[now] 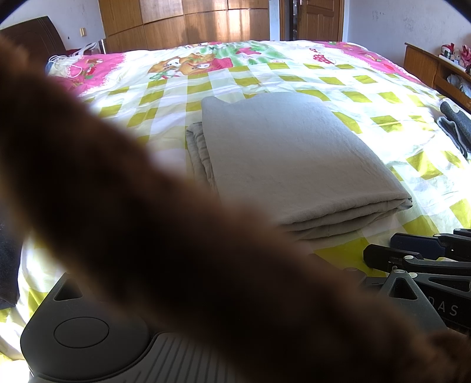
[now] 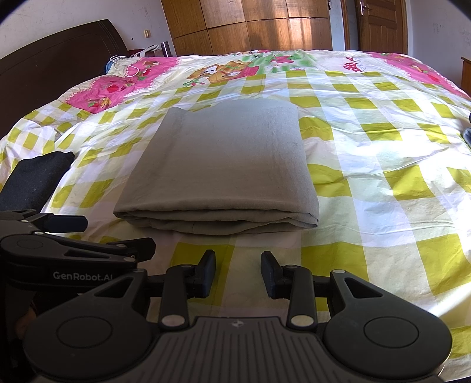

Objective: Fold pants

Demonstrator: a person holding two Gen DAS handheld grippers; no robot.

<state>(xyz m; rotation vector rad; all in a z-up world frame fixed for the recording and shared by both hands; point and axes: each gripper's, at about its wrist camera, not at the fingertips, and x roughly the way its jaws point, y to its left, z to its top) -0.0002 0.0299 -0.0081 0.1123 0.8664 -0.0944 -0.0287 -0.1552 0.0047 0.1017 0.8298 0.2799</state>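
Our right gripper (image 2: 238,272) has its two dark padded fingers (image 2: 206,272) apart with bare sheet between them, clamped on nothing and resting low just short of the pants. Of our left gripper (image 2: 117,241) we cannot tell whether the fingers stand apart or together: in its own view a blurred brown shape (image 1: 147,221) right against the lens covers them, and the right wrist view shows it only from the side, lying at the lower left.

From the largest thing down: we see the wide bed with its yellow-green and white checked sheet, bordered in pink cartoon print (image 2: 382,182), filling both views. Behind it stand the tall wooden wardrobe doors (image 2: 250,26) and, to the left, the dark wooden headboard (image 2: 53,64). In the middle of the bed lie the grey cotton pants (image 2: 223,165), folded into a flat rectangular stack with the layered edge towards us. A black folded cloth (image 2: 35,179) lies at the left edge of the bed, near the left gripper. A dark grey garment (image 1: 456,126) lies at the bed's right edge, well apart from the pants.
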